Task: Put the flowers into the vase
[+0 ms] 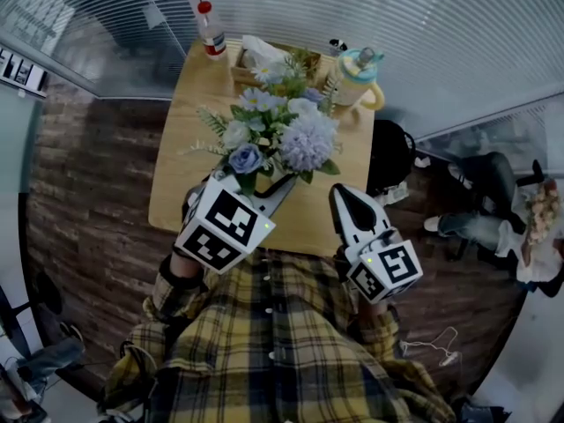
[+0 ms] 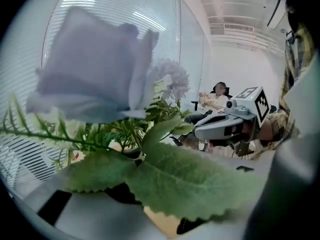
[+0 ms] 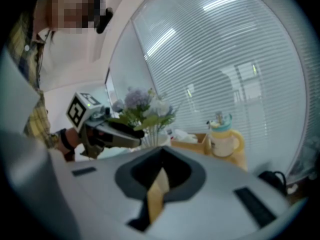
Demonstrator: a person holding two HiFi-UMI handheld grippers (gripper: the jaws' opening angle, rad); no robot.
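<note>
1. Pale square wooden table (image 1: 172,192). The head view takes in the whole top. Each gripper view catches only a sliver of it.
2. Bunch of artificial flowers (image 1: 282,130) with a pale blue rose, a lilac pompom, white blooms and green foliage. It stands mid-table. From the head view the blooms cover whatever holds them. Only the right gripper view shows the stems running down, upright, into what looks like a clear glass vase (image 3: 151,136).
3. Left gripper (image 1: 280,188). It comes in at 7 o'clock of the bunch, with its tip among the lowest leaves. Its own view shows the jaws spread and released. A broad serrated green leaf (image 2: 190,179) lies across them and the rose fills the frame at 10 o'clock. No pad can be seen pressing a stem.
4. Right gripper (image 1: 344,196). It sits at 5 o'clock of the bunch, apart from it, near the table's closest edge. Its own view shows the jaws clenched to a thin slit with tabletop showing through and nothing between them.
5. Cream cup with yellow handle and teal lid (image 1: 357,77), at 2 o'clock of the bunch. It shows in the head and right gripper views only.
6. Clear bottle with red cap (image 1: 210,29), at 11 o'clock on the far edge. It shows in the head view only.
</note>
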